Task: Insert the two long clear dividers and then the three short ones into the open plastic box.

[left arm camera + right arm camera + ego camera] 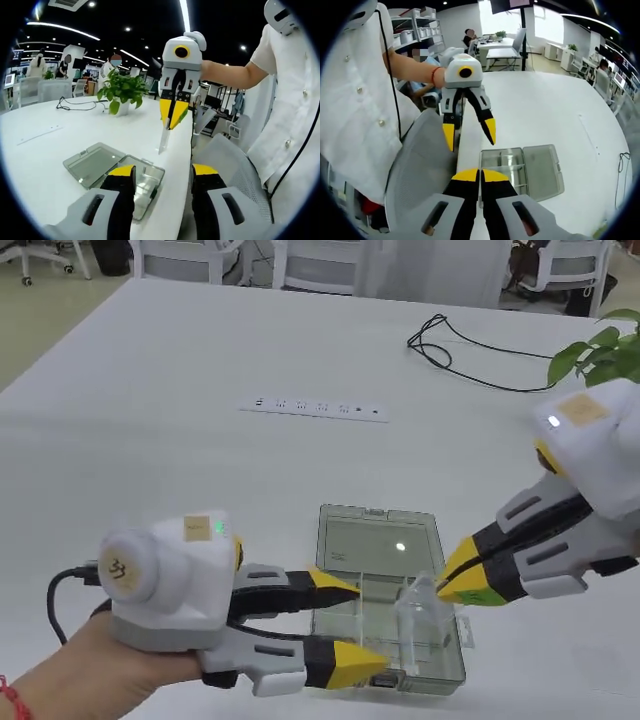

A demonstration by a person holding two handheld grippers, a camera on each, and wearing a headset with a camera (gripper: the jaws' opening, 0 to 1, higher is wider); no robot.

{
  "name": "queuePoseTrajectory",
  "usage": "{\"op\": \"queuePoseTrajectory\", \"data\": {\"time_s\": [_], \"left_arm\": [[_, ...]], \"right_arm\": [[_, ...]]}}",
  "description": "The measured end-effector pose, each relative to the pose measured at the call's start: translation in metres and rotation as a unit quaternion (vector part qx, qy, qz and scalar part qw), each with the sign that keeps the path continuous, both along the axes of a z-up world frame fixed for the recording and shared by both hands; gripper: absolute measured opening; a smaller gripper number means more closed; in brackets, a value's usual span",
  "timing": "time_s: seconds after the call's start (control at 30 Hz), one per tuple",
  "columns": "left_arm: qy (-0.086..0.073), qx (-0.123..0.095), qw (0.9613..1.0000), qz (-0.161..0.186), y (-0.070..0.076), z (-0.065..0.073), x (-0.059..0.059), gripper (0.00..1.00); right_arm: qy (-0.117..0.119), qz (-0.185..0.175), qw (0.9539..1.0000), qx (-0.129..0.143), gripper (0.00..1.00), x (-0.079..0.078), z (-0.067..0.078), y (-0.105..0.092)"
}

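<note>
At the near edge of the white table (150, 460), the open plastic box (325, 540) lies with its lid (378, 540) folded flat on the far side and its shallow tray towards the person. The box is grey-tinted and see-through, with rounded corners. Faint clear walls cross the tray, but their number cannot be told. In the left gripper view the box (90, 165) sits close to the table's edge; in the right gripper view the same box (540, 170) shows tray and lid side by side.

The right tongs (452, 583) come in from the right, their black jaws with yellow tips pressed together on a clear divider (418, 602). The divider is a thin, colourless, see-through plate that hangs down from the tips over the right part of the tray. Whether its lower edge touches the tray cannot be told. In the left gripper view the right tongs (174, 116) point downward with the divider (163, 140) showing as a narrow pale strip below them.

The left tongs (348, 623), held in a hand (90, 675), lie low at the tray's left side with jaws spread apart, gripping nothing. In the right gripper view the left tongs (470, 134) are likewise splayed.

Farther back on the table lie a white power strip (315, 407) and a black cable (450, 350); a green plant (600, 350) stands at the right.
</note>
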State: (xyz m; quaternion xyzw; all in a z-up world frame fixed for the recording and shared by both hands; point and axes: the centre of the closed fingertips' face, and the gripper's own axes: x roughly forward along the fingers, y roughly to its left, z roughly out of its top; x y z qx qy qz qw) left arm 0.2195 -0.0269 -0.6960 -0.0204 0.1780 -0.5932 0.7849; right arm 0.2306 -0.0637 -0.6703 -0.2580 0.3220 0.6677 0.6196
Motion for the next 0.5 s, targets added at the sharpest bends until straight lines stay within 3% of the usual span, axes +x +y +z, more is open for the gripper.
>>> {"op": "queuePoseTrajectory", "data": {"time_s": [0.07,0.27,0.37,0.5], "left_arm": [[0.002,0.003,1.0,0.007,0.003,-0.002,0.002,0.53],[-0.001,0.02,0.9997,0.014,0.009,-0.011,0.005,0.61],[-0.002,0.025,0.9995,0.019,0.011,-0.015,0.006,0.7],[0.0,0.039,0.999,0.023,0.015,-0.022,0.006,0.75]], "right_arm": [[-0.003,-0.001,1.0,0.0,0.03,0.002,-0.001,0.001],[-0.012,-0.007,0.9999,-0.004,0.03,0.011,-0.008,0.006],[-0.013,-0.008,0.9999,-0.004,0.03,0.017,-0.015,0.007],[-0.016,-0.012,0.9998,-0.006,0.03,0.026,-0.026,0.009]]}}
